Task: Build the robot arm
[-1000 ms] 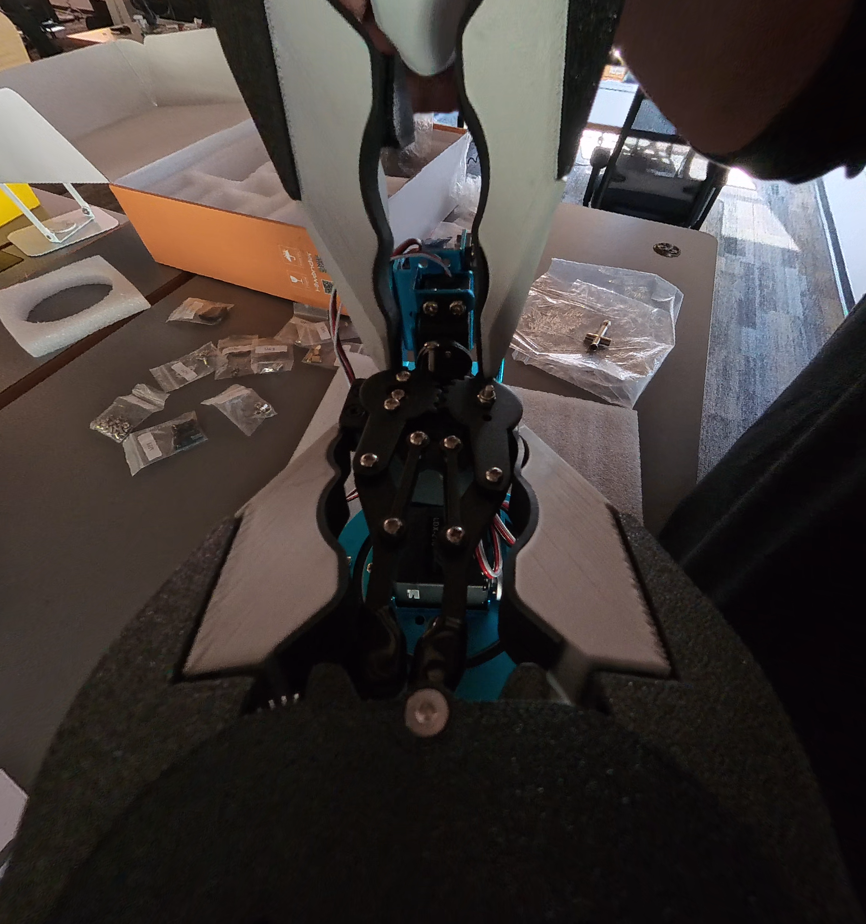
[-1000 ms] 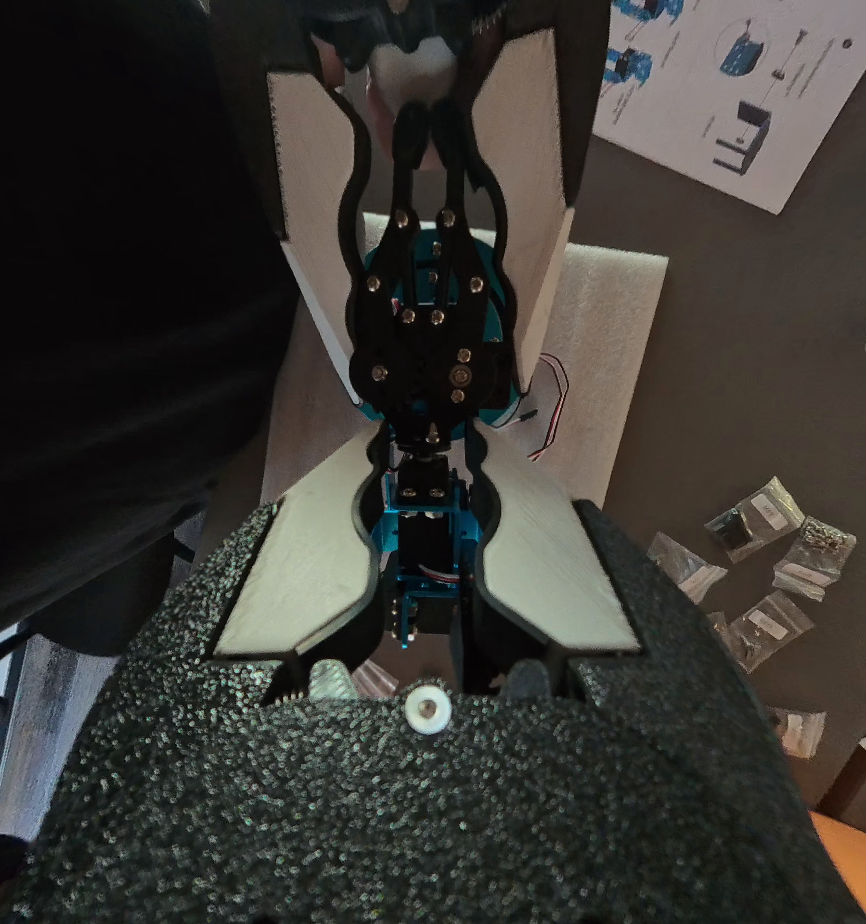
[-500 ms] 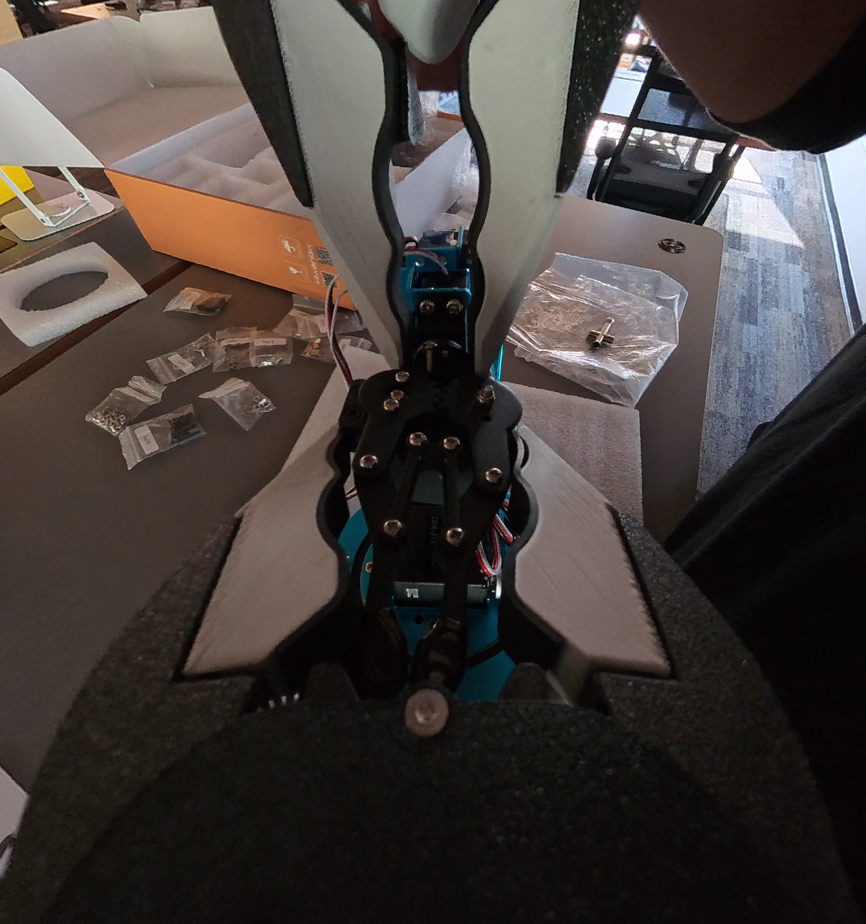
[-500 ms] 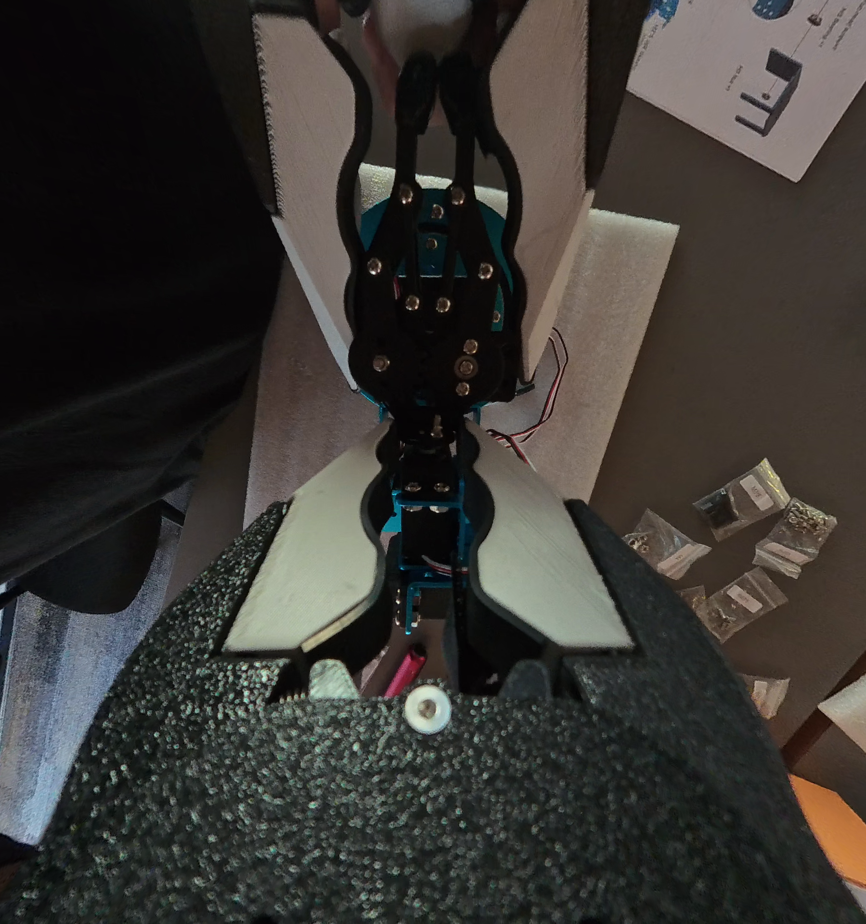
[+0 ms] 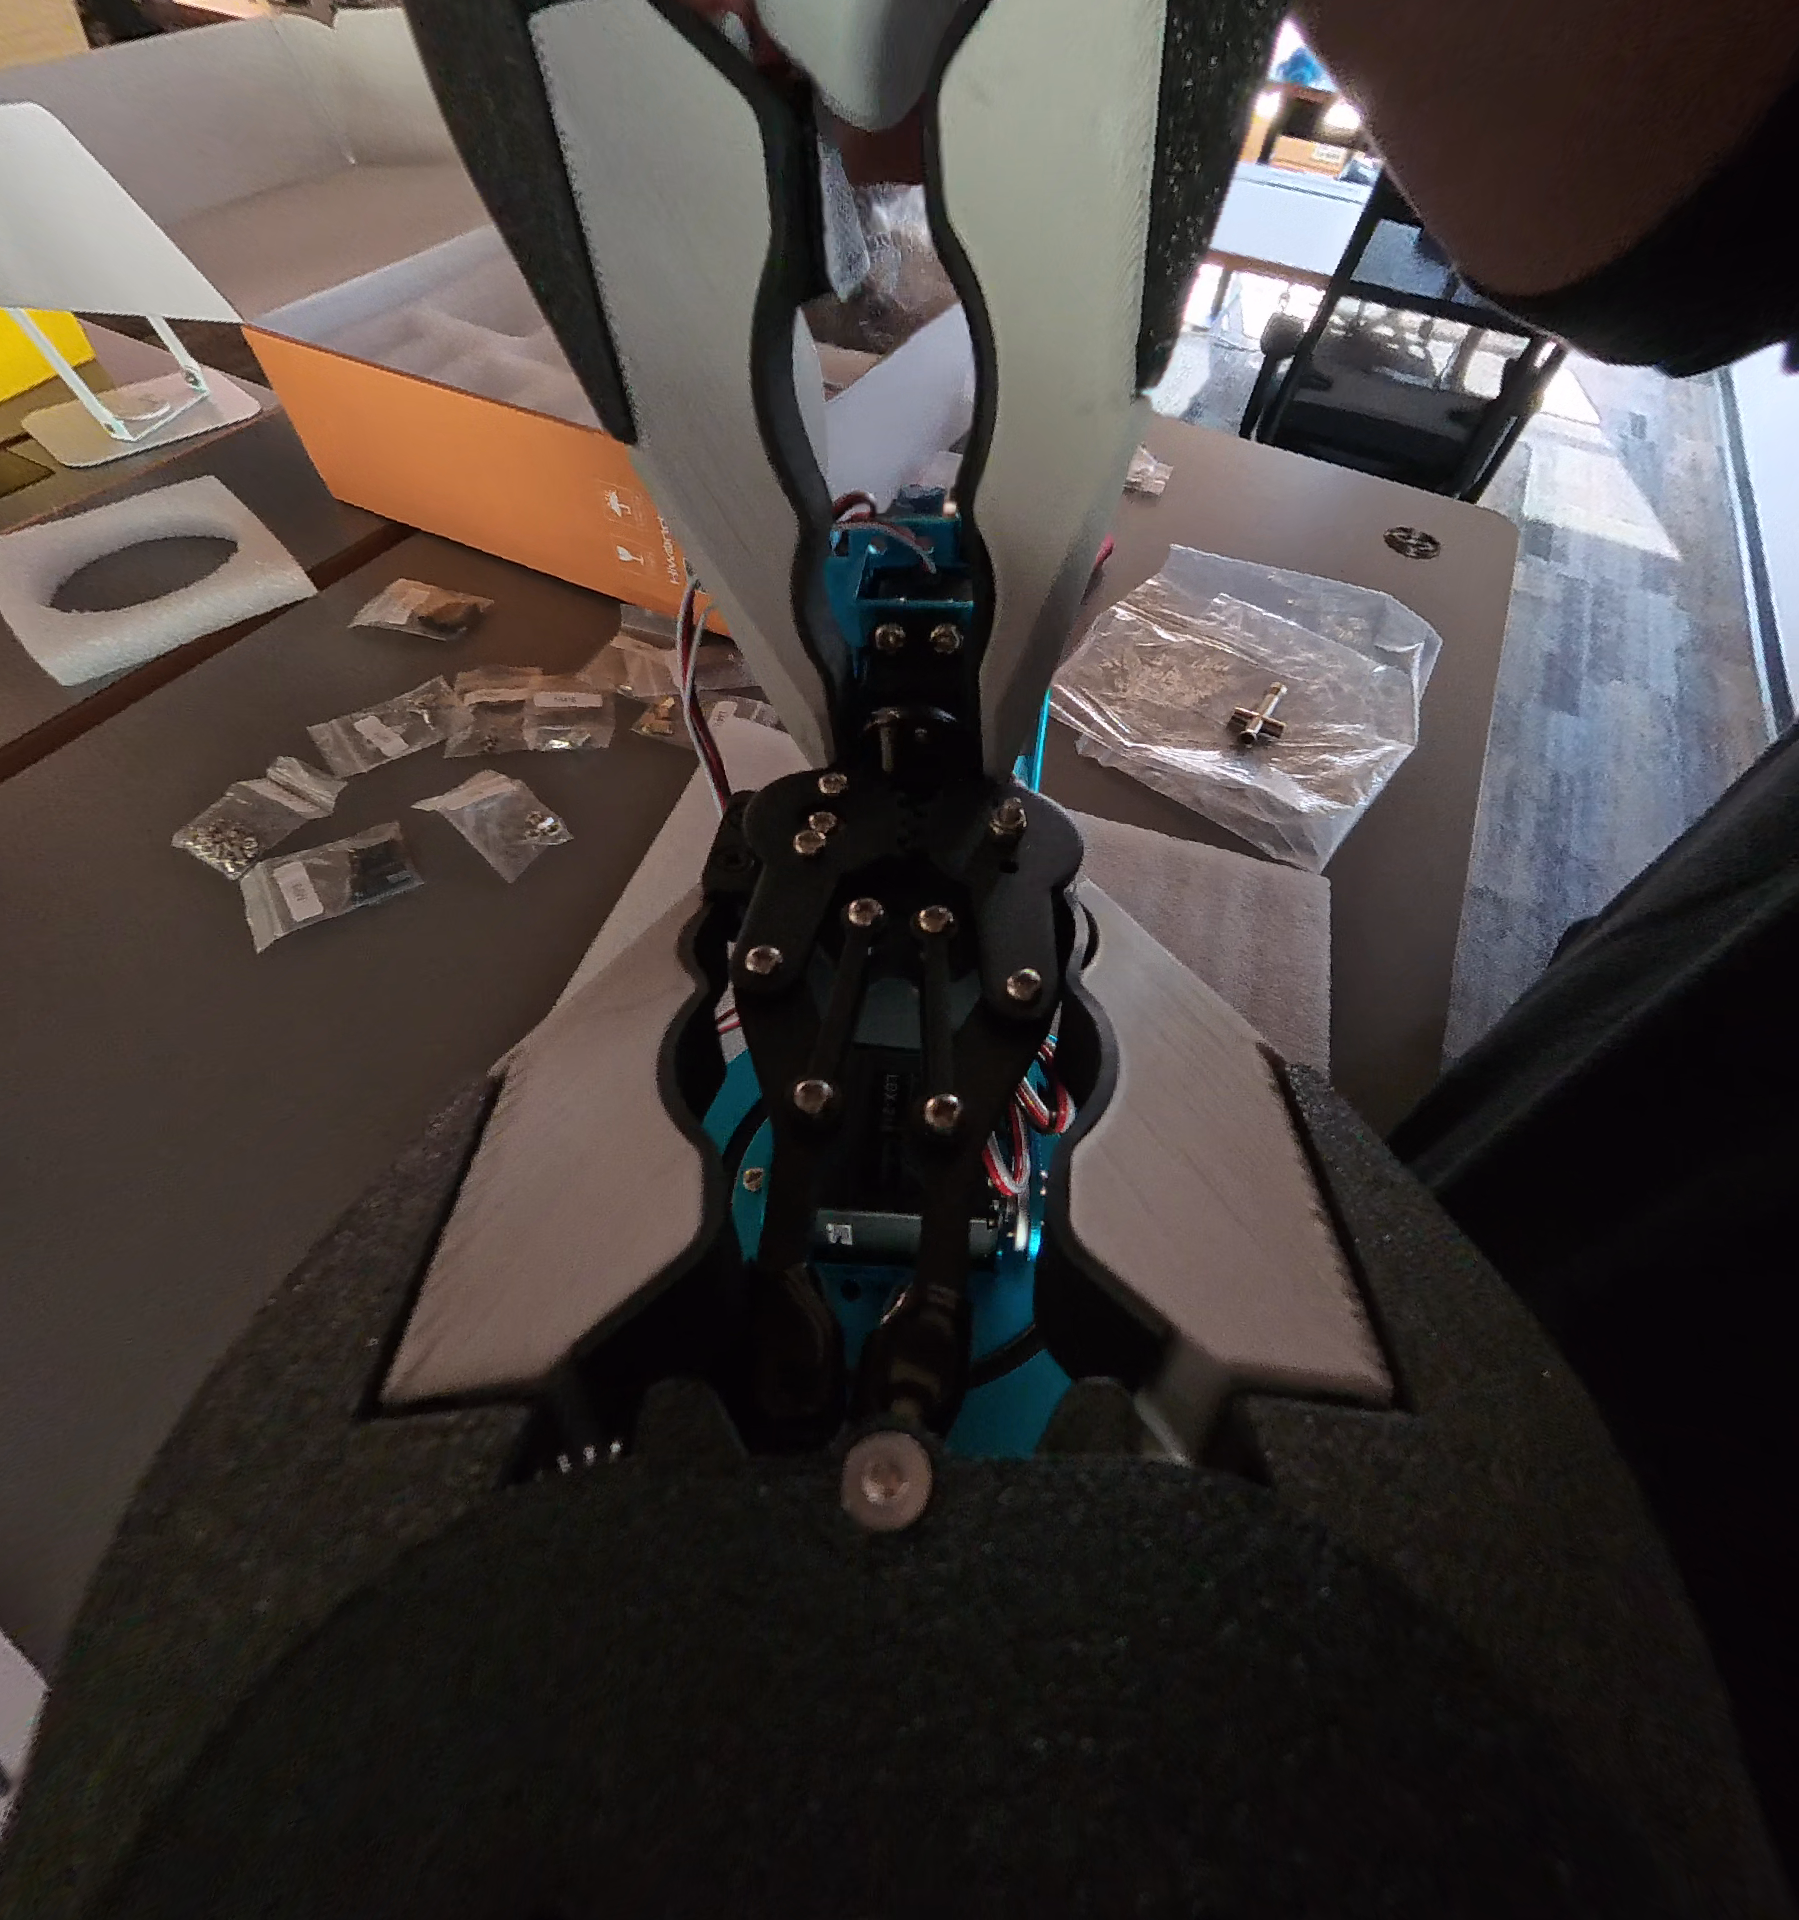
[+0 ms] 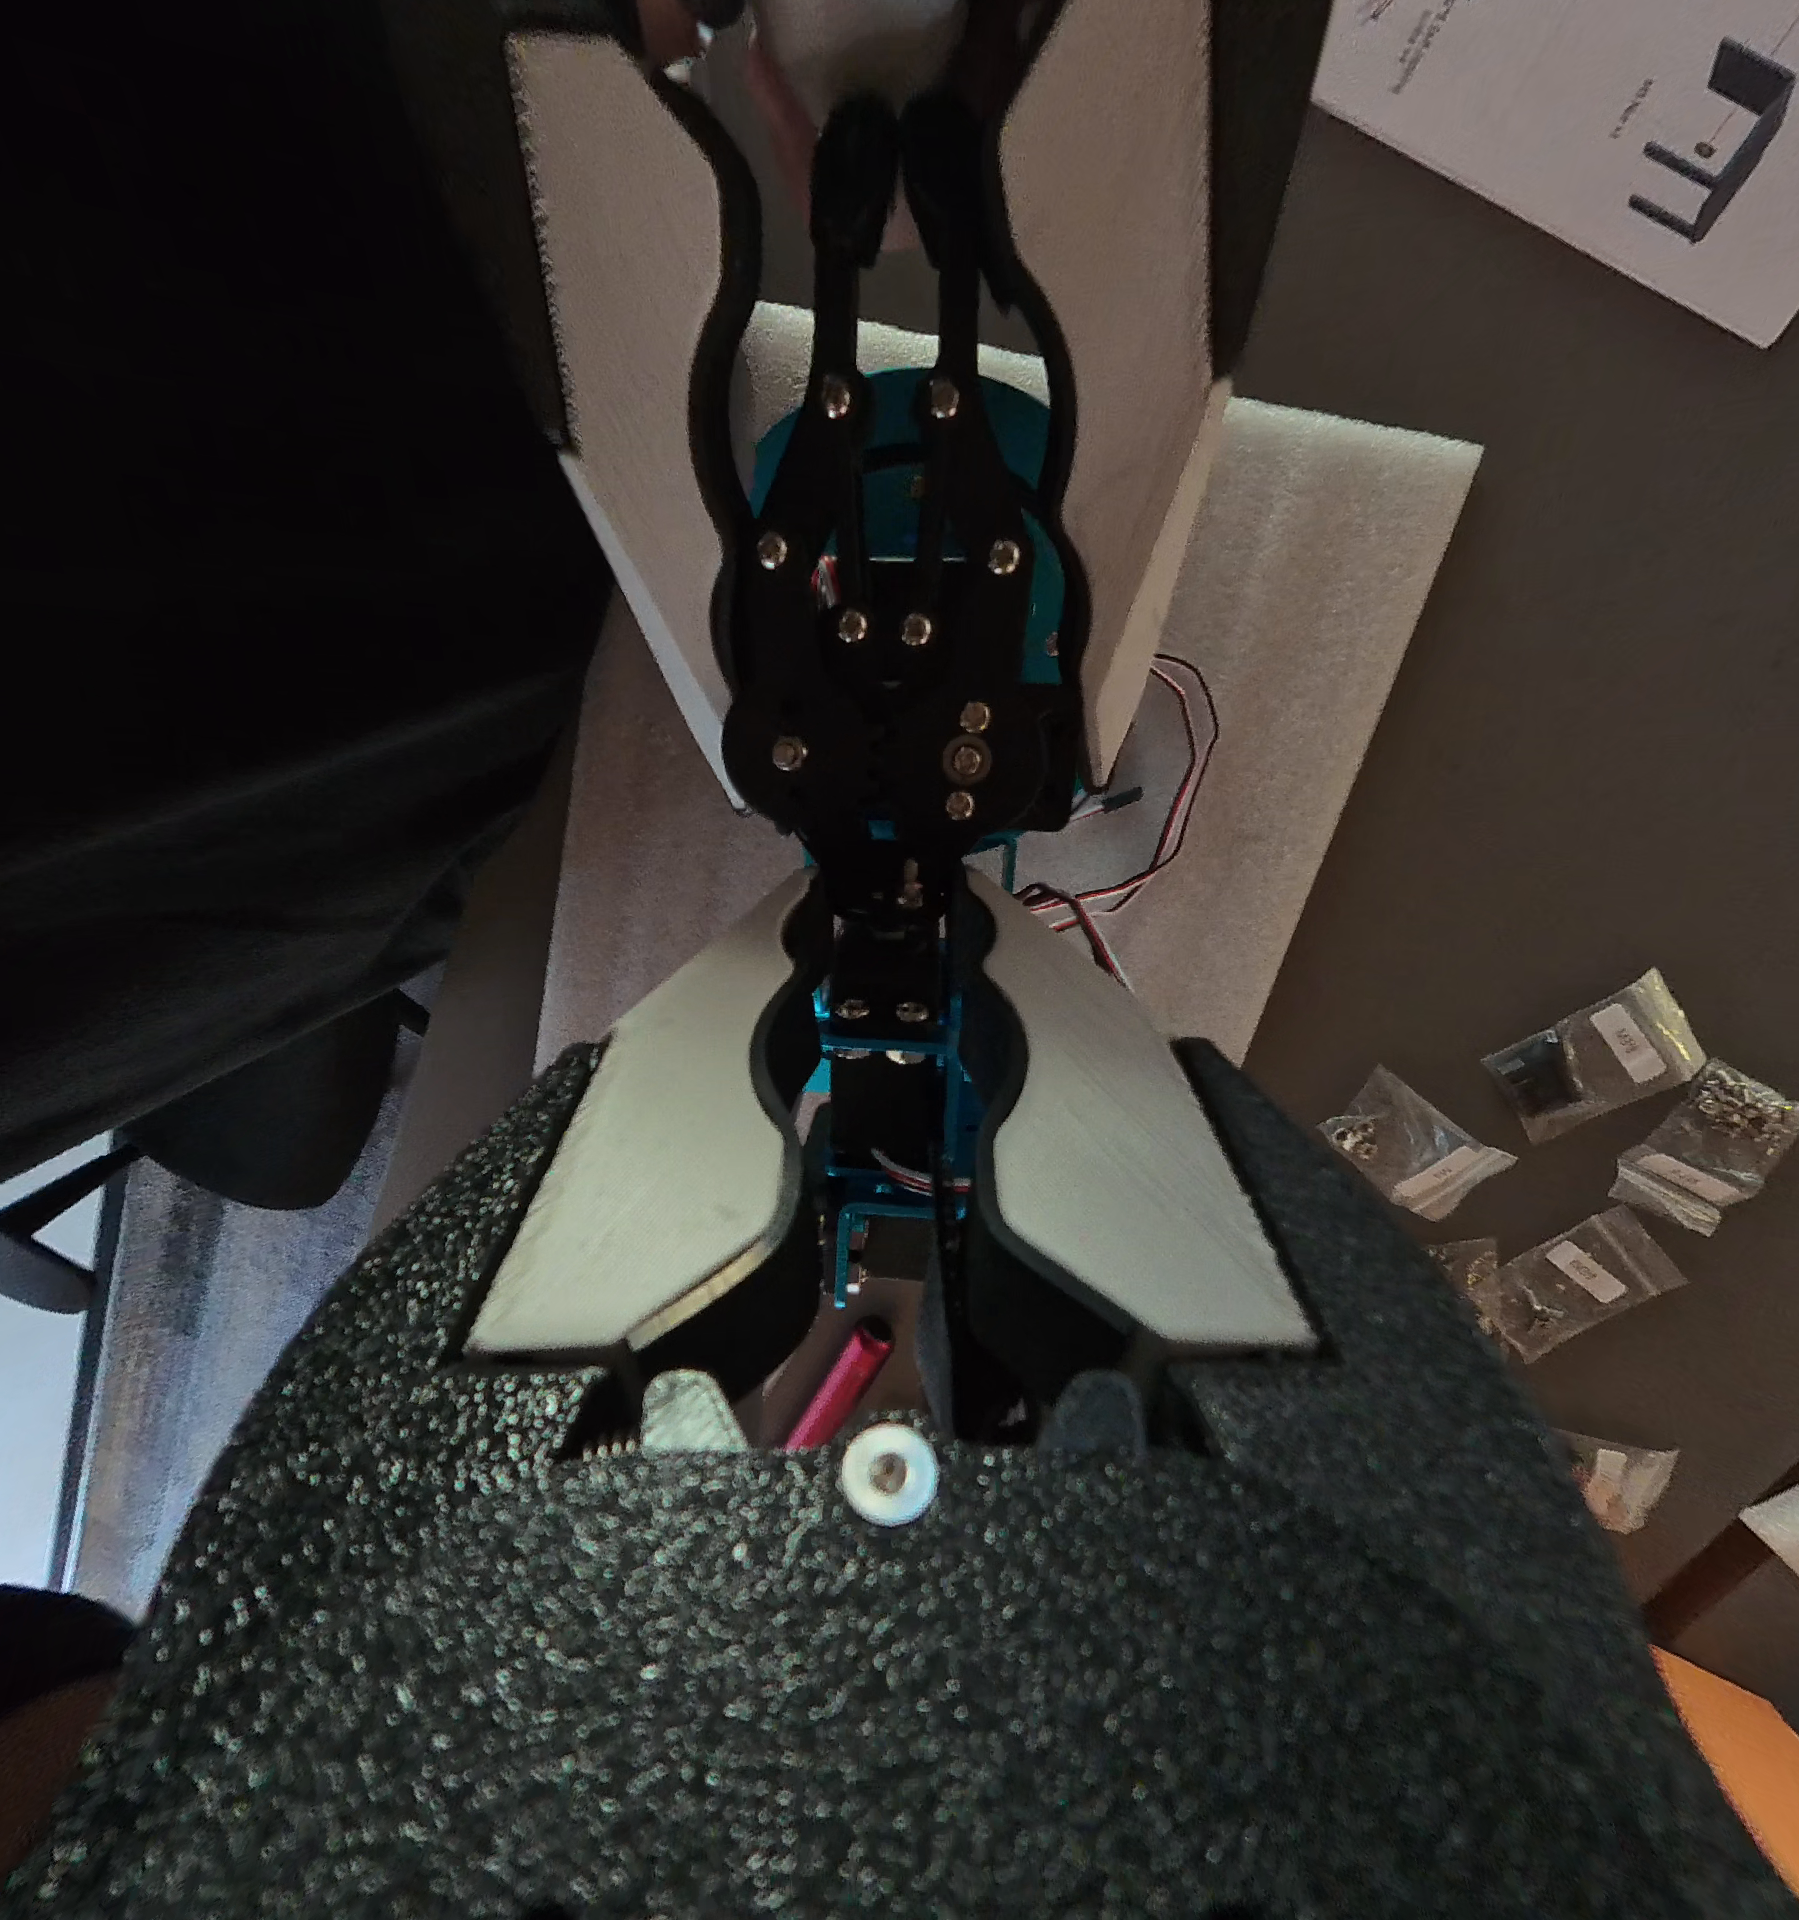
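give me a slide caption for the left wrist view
Both grippers, left and right, clamp a small black-and-blue robot claw assembly above a foam pad, hardware bags alongside.

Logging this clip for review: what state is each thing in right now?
Left gripper: shut on the black claw.
Right gripper: shut on the blue arm.
Orange box: open.
Small bags: flat on the table.
Clear bag: crumpled.

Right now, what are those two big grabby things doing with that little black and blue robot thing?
Both are clamped on a small toy robot arm over a white foam pad. The left tool grips its black claw; the right tool, facing it, grips the blue bracket section behind. Little bags of screws lie on the dark table.
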Motion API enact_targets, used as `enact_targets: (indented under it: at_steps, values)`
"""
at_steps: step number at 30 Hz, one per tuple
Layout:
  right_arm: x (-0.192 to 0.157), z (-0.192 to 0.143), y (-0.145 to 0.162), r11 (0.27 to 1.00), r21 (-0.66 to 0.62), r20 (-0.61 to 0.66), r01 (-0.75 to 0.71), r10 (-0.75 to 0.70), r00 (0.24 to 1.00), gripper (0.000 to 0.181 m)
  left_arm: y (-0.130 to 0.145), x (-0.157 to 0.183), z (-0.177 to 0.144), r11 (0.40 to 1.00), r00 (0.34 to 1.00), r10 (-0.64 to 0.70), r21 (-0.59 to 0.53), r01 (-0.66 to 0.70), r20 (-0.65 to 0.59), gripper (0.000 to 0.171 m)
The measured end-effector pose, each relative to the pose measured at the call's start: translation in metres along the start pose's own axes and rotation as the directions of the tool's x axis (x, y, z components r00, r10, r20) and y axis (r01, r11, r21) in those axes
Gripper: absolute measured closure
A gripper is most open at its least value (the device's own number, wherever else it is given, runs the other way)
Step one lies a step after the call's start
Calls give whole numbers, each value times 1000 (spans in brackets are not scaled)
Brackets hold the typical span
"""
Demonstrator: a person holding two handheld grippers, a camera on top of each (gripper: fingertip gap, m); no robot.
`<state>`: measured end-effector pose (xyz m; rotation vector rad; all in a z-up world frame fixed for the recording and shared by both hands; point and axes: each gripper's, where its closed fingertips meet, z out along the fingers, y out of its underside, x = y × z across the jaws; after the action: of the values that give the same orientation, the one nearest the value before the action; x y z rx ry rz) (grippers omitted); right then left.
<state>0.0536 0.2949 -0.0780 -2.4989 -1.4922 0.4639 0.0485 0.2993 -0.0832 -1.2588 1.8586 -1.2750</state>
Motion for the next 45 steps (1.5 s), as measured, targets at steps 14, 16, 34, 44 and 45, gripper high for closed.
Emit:
enact_targets:
  at_steps: [14,16,34,44,45]
  values:
    - [4,-1,-6,992,122,-114,0,14,993,160,0,-4,-4,998,998,56,37,-57,26,108]
    - [4,-3,-7,983,181,-115,-24,45,992,152,0,-4,-4,998,999,48,38,-49,10,108]
    - [17,7,49,559,804,20,-203,316,949,110,-1,-12,5,1000,1000,-25,1,25,-11,108]
    - [8,6,37,614,778,-73,-133,298,952,111,2,1,-8,986,982,-167,7,168,-92,109]
    - [7,6,36,613,779,-77,-130,299,951,111,3,2,-9,984,979,-175,12,177,-101,109]
